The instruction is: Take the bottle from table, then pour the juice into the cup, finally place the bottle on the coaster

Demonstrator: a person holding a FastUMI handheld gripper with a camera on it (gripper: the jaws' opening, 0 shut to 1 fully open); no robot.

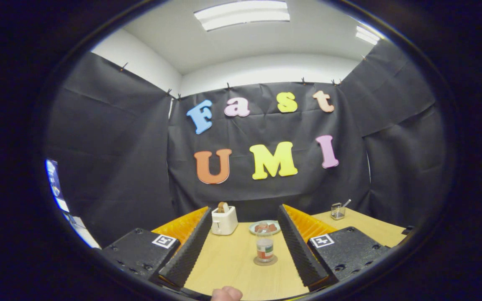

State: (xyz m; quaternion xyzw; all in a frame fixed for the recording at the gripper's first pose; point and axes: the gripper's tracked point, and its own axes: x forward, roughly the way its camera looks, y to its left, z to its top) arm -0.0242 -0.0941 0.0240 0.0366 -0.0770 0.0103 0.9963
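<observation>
Wooden surface (228,263) carries the bottle (265,247) upright on its coaster (265,261), apparently parked after pouring; the gripper (241,251) gapes wide, its 2 fingers holding nothing.

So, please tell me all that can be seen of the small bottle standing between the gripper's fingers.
The bottle is small and looks like clear plastic or glass, with a band label around its lower half and what seems a pale cap on top. It stands upright on a round coaster on the wooden table. It is between the open fingers of the gripper, nearer the right one, and neither touches it. Its contents cannot be judged. Just beyond it lies a plate of food.
</observation>
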